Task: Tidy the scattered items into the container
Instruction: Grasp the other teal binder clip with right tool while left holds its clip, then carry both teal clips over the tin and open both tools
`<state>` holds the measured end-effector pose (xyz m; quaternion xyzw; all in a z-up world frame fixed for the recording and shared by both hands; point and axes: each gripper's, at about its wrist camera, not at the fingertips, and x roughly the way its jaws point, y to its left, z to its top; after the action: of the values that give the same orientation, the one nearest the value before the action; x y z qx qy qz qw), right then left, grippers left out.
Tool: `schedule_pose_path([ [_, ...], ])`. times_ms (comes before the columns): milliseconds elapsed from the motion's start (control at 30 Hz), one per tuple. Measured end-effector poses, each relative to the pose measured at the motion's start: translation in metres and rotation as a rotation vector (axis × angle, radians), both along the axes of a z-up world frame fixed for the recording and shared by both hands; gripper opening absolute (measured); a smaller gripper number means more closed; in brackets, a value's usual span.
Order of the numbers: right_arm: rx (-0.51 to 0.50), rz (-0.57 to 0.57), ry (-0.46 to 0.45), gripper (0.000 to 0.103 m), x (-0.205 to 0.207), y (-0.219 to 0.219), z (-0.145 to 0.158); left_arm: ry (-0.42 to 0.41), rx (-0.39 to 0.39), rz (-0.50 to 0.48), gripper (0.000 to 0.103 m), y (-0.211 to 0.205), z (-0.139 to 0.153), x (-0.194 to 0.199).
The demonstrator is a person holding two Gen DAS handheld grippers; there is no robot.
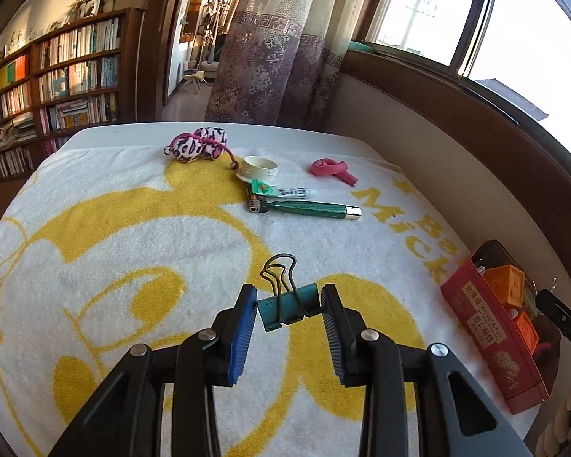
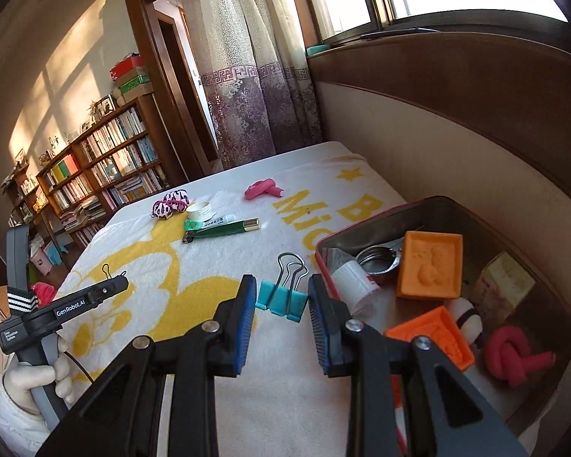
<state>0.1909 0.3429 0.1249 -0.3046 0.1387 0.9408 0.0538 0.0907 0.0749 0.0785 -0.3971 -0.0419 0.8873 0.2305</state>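
Dark green binder clip (image 1: 287, 306) is gripped in the left tongs (image 1: 289, 306) above the towel (image 1: 133, 266). Turquoise binder clip (image 2: 281, 299) is gripped in the right tongs (image 2: 281, 297), just beside the red container (image 2: 552, 285) at the bench's right edge.

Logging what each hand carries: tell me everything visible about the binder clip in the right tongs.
The light teal binder clip is a folded, painted-metal-looking body with two silver wire handles, both swung up and leaning away from the camera. It sits crosswise between the right tongs, whose blue ribbed pads press its two ends, and looks lifted above the yellow-and-white towel. It hangs just left of the red tin's near rim, not yet inside. Nothing else touches it.
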Motion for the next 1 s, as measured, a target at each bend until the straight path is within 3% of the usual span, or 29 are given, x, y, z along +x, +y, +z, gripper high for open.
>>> schedule_pose_path([
  [233,-0.003,-0.125,0.043,0.031,0.039,0.055,0.009,0.039,-0.001,-0.174,0.036,0.076,0.024,0.024],
  [567,-0.055,-0.198,0.037,0.031,0.063,0.103,-0.005,0.037,-0.046,-0.366,0.036,0.173,0.028,0.046],
  [1000,-0.056,-0.247,0.041,0.031,0.073,0.127,-0.011,0.062,-0.057,-0.514,0.038,0.238,0.034,0.062],
])
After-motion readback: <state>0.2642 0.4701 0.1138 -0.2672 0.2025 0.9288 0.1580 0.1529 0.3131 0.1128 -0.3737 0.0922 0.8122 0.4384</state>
